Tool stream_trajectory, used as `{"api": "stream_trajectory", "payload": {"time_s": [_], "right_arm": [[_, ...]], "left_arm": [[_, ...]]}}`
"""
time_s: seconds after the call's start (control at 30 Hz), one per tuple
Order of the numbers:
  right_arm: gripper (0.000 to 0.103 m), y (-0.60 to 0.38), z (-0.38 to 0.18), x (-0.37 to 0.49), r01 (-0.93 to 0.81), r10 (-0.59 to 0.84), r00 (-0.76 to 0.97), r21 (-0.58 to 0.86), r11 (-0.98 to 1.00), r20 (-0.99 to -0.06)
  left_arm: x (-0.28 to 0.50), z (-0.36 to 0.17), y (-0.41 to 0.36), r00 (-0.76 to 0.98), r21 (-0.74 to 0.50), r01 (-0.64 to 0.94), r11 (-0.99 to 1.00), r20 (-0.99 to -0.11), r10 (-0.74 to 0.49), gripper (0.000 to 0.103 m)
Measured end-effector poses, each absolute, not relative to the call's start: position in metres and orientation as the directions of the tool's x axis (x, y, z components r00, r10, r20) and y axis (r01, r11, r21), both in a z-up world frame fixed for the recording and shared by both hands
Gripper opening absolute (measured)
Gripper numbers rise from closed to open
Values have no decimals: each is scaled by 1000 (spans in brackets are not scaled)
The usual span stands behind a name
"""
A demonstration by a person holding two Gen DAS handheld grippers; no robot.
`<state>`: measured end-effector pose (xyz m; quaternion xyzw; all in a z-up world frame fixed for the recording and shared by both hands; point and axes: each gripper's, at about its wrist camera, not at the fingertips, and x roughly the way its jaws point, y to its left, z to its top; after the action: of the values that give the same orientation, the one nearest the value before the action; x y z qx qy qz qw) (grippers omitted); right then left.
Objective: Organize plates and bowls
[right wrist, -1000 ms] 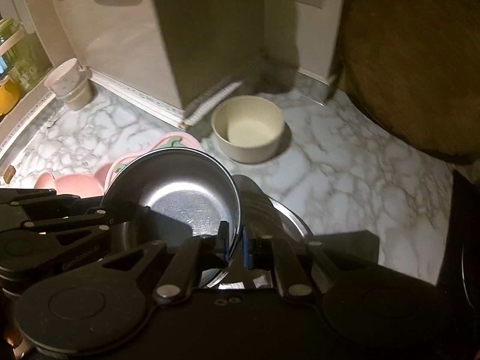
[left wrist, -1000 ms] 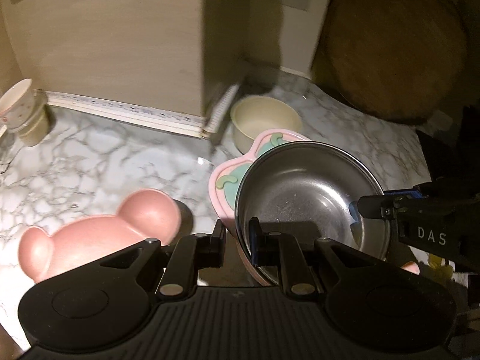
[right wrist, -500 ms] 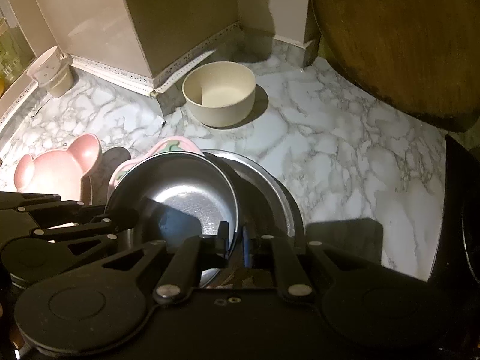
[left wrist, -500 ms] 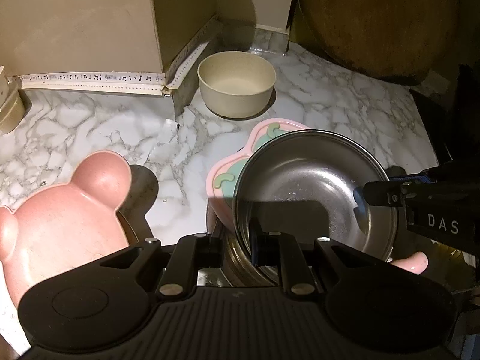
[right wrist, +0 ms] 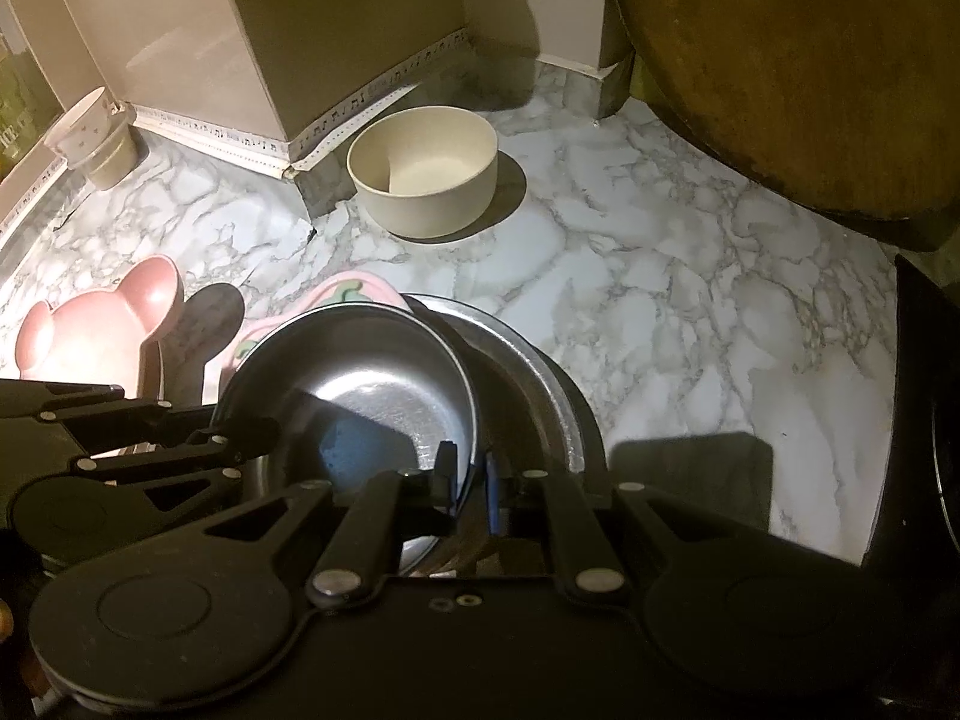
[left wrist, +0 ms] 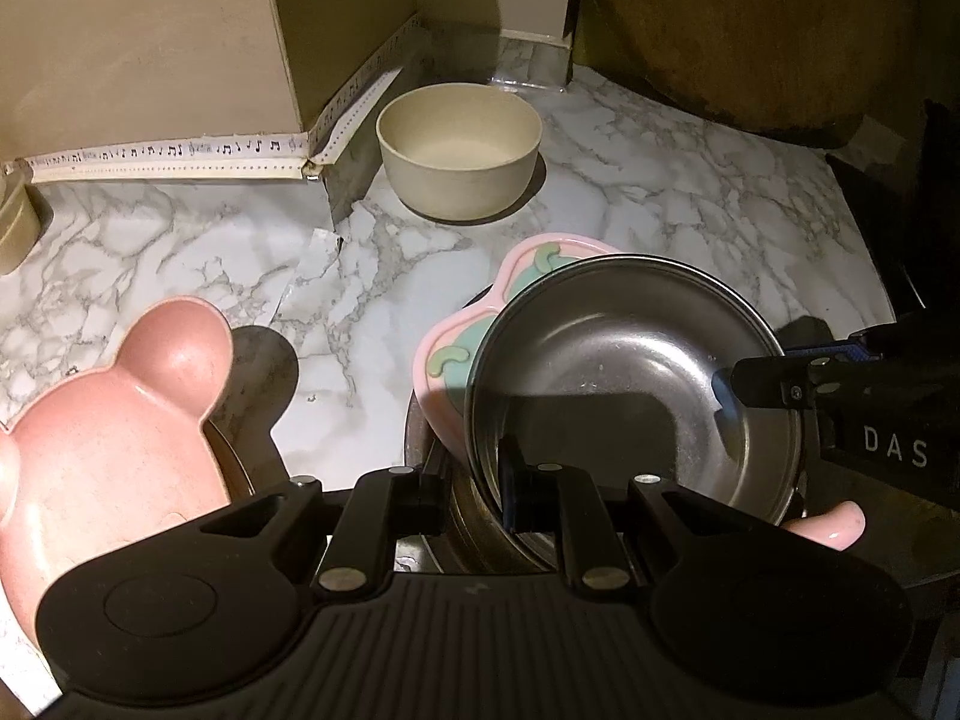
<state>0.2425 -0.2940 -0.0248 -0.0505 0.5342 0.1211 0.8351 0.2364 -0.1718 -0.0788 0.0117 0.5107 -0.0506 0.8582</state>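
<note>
On the marble counter (left wrist: 690, 192), near its front edge, a steel bowl (left wrist: 630, 372) is held by both tools at once: the left gripper (left wrist: 474, 480) is clamped on the near rim, one finger inside the wall and one outside, and the right gripper (right wrist: 468, 474) is pinched shut on the opposite rim in the same way. Two grips on opposite sides probably keep the wide, slippery bowl level and stop it swinging. It hangs tilted over a pink plate with green marks (left wrist: 456, 348), which sits in a larger steel basin (right wrist: 540, 372); whether the bowl touches them yet I cannot tell. The stack suggests nesting, smaller pieces into larger ones, so the counter clears. A pink bear-shaped dish (left wrist: 102, 432) lies to the left, well apart, seemingly on another dish whose rim shows beneath it. A cream bowl (left wrist: 459, 162) stands alone farther back by the wall corner, likely still to be gathered. A round wooden board (right wrist: 798, 72) leans at the back right, out of the way
</note>
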Motion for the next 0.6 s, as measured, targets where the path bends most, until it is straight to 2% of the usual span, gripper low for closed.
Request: {"api": "stream_trajectory", "payload": {"time_s": [0.6], "right_arm": [[10, -297, -37, 253, -245, 162, 374, 71, 967, -913]], "left_arm": [[244, -88, -174, 463, -23, 97, 995, -884, -66, 15]]}}
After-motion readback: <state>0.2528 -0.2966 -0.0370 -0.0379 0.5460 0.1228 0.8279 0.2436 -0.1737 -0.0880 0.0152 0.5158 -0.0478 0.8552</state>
